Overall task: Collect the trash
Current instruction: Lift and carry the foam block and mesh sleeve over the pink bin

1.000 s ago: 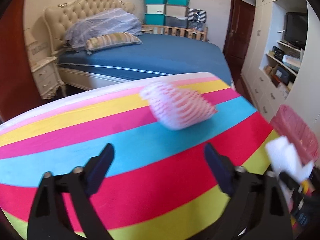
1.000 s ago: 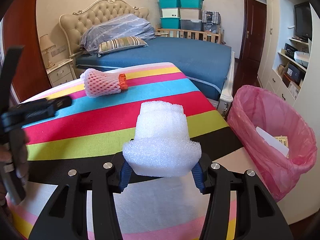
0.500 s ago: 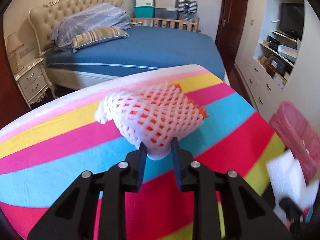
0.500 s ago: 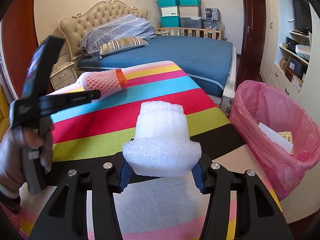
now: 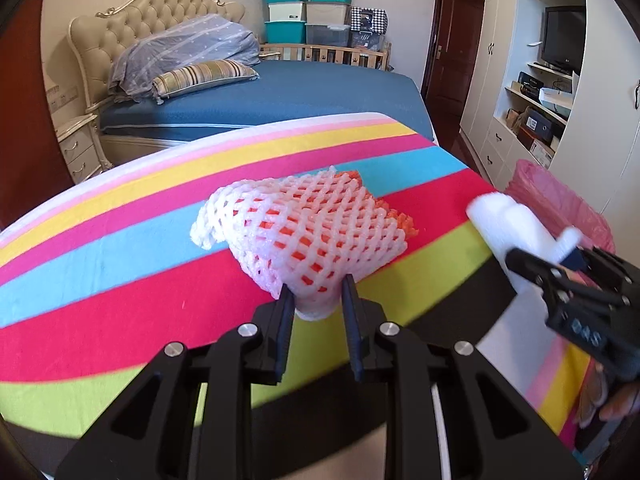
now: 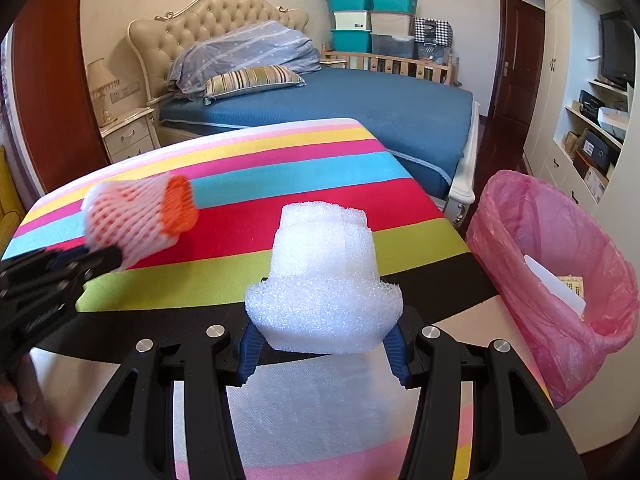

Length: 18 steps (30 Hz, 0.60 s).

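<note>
My left gripper [image 5: 316,300] is shut on a white and orange foam fruit net [image 5: 308,232] and holds it above the striped table [image 5: 120,280]. The net also shows in the right wrist view [image 6: 136,216], at the left, lifted off the cloth. My right gripper [image 6: 324,340] is shut on a white foam wrap [image 6: 324,276], held over the table's near right corner. The foam wrap shows in the left wrist view [image 5: 512,224] at the right. A bin with a pink bag [image 6: 560,280] stands right of the table, with paper scraps inside.
The table's striped cloth [image 6: 280,176] ends at a right edge beside the bin. A blue bed [image 6: 360,108] lies behind the table. White cabinets and shelves [image 5: 532,92] line the right wall. A nightstand [image 6: 128,136] stands at the back left.
My left gripper went from open to shut on the fruit net and lifted it toward the right. My right gripper held the foam wrap nearly still.
</note>
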### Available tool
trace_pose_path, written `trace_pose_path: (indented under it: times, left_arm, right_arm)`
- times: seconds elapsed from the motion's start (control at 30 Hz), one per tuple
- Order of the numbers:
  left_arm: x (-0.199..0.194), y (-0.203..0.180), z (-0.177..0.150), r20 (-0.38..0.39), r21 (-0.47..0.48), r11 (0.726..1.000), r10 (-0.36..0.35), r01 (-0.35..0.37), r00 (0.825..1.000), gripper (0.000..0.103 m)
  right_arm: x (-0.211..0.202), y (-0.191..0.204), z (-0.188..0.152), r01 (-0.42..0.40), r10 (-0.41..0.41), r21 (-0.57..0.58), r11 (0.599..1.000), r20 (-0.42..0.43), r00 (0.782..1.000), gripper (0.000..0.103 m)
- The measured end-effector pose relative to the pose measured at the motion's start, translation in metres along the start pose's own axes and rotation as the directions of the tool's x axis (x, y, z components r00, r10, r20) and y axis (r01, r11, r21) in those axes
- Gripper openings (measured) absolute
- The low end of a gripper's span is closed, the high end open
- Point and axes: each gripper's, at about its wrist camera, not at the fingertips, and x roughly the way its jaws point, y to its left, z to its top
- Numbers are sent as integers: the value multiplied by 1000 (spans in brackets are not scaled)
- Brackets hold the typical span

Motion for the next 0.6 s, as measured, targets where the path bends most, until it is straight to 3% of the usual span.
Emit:
trace_pose_path:
  times: [0.37, 0.6]
  left_arm:
    - [-40, 3, -23, 48, -20, 1000, 2, -1, 999, 24]
    - [-45, 8, -27, 55, -29, 999, 16, -14, 998, 24]
  right_arm:
    - [-2, 6, 1, 4, -4, -37, 999, 4, 1000, 49]
    - [-27, 9, -12, -55, 56, -21, 998, 40, 998, 49]
